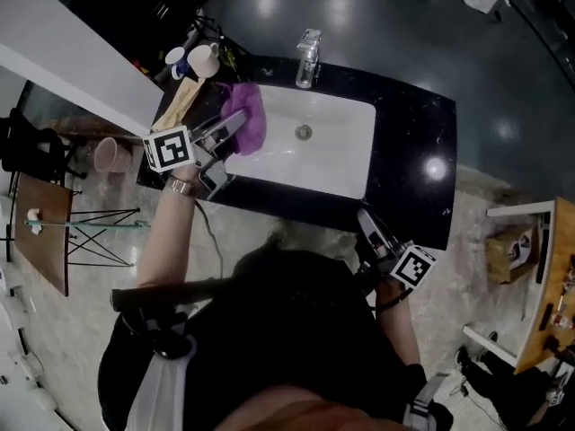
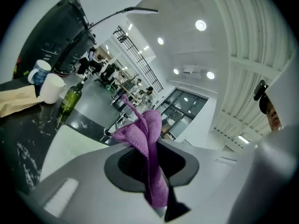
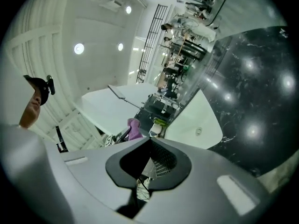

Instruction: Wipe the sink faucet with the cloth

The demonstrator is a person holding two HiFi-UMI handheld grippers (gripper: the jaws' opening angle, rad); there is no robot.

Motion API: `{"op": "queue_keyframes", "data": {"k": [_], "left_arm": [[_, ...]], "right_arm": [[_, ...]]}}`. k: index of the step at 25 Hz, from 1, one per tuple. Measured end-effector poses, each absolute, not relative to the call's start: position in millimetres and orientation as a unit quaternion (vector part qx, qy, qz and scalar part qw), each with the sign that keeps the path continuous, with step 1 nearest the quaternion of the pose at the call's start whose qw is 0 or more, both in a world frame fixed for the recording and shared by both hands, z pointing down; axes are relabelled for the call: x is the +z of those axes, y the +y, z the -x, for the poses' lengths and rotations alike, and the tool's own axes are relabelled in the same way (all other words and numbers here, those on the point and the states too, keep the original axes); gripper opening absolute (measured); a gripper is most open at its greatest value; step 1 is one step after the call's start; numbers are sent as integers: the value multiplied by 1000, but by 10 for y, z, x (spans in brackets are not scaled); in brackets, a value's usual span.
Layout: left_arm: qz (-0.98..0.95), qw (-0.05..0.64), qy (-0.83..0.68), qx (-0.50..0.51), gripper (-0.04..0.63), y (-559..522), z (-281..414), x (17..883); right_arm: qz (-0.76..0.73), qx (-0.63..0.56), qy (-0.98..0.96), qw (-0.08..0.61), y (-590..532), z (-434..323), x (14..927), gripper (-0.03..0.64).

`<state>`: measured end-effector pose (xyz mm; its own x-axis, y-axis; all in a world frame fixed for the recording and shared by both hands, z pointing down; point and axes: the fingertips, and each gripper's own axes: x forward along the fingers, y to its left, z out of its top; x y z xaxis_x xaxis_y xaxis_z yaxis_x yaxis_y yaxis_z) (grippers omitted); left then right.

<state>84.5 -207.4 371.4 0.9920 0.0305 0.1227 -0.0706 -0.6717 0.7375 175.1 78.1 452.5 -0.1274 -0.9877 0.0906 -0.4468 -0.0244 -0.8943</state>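
The chrome faucet (image 1: 308,57) stands at the far rim of the white sink (image 1: 341,164), which is set in a black counter (image 1: 418,151). My left gripper (image 1: 235,126) is over the sink's left end, shut on a purple cloth (image 1: 246,117) that bunches past its tips. In the left gripper view the cloth (image 2: 148,139) is pinched between the jaws and sticks up. My right gripper (image 1: 364,215) hangs at the counter's near edge, shut and empty. The right gripper view shows the sink (image 3: 198,120) and the cloth (image 3: 135,128) in the distance.
Two white cups (image 1: 193,59), a green bottle (image 2: 70,99) and a beige folded towel (image 1: 182,102) sit on the counter's left end. A pink bin (image 1: 112,155) and a wooden table (image 1: 40,232) stand on the floor at left. More furniture is at right (image 1: 548,285).
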Motion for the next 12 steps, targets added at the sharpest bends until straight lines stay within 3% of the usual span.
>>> {"op": "queue_keyframes", "data": {"k": [4,12], "left_arm": [[-914,394,22,92,69,-2554,-1154,3811],[-893,441,56,71,69,-3171,-2007,4022]], "right_arm": [[624,-413,572,336,560,-1606,4568,14],[708,-402,450,367,750,-1378,4805,14]]}}
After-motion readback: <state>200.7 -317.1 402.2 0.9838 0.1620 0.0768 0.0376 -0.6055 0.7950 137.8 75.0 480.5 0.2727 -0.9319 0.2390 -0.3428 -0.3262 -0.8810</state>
